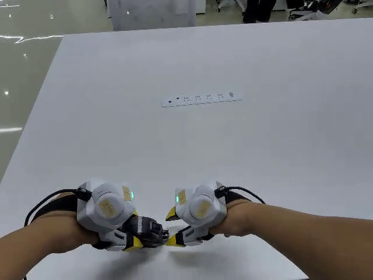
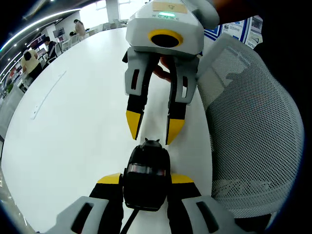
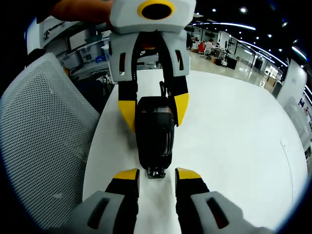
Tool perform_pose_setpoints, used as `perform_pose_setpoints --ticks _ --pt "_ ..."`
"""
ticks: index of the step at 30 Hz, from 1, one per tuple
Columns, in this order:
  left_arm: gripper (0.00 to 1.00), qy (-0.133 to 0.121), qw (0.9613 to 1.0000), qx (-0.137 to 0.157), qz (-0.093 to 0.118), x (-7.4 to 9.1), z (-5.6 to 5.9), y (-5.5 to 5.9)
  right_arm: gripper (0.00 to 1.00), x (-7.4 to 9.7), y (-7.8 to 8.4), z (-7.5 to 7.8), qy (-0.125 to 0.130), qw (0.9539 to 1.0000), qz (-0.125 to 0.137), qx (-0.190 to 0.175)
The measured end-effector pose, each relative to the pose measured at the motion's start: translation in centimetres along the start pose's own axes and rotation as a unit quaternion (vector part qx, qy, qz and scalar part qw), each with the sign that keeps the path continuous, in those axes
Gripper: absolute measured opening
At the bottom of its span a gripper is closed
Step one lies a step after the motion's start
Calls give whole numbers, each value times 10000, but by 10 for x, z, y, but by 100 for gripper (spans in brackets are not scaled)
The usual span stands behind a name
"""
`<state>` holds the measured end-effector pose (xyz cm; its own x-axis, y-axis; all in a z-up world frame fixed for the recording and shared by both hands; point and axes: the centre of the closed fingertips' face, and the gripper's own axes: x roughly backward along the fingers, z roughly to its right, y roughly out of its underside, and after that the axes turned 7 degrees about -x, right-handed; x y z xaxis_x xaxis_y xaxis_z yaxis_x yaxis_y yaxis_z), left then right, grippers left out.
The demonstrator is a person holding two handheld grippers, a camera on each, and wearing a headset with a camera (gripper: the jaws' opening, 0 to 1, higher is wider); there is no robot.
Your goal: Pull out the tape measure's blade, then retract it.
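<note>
Tabletop point(image 1: 245, 157) wide open ahead; power strip point(image 1: 201, 98) well apart, mid-table. Mesh chair point(image 2: 253, 126) crowds near edge, person's side.

Bright, even overhead light. The desk point(image 1: 262, 70) reads near-white, slightly washed out toward its far edge. The floor point(image 1: 23, 70) past the far left corner carries hard glare streaks and spots.

Faint, soft shadows lie at the near edge under the left hand-held gripper point(image 1: 140, 231) and right hand-held gripper point(image 1: 171, 228).

Head view is sharp, with little distortion. Both gripper views bend heavily, and the desk edges curve.

Ceiling strip lights point(image 3: 229, 25) burn bright against a dark ceiling. The black tape measure point(image 3: 154, 131) loses detail, with only a dull sheen.
</note>
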<state>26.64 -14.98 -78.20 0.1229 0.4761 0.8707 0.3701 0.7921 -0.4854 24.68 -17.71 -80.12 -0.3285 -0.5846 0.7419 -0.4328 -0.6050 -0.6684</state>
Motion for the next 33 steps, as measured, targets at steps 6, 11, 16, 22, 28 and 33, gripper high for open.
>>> perform_pose_setpoints --ticks 6,11,16,22,28,33 --pt "31 -24 10000 -8 -5 0 0 1 23 -6 10 -3 -107 9998 -174 74" --pt "31 -9 10000 -1 10 0 0 1 17 -11 7 -1 -76 9998 -163 115" --pt "31 -53 10000 28 68 0 0 0 15 -13 6 -1 -120 9998 -154 61" --pt "31 -21 9999 38 92 0 0 0 15 -18 11 -2 -32 9995 -230 224" --pt "31 4 10000 17 55 1 0 1 15 -18 12 0 -112 9998 -40 -147" --pt "31 -4 10000 9 51 1 0 1 12 -18 12 1 -105 9997 -120 -165"
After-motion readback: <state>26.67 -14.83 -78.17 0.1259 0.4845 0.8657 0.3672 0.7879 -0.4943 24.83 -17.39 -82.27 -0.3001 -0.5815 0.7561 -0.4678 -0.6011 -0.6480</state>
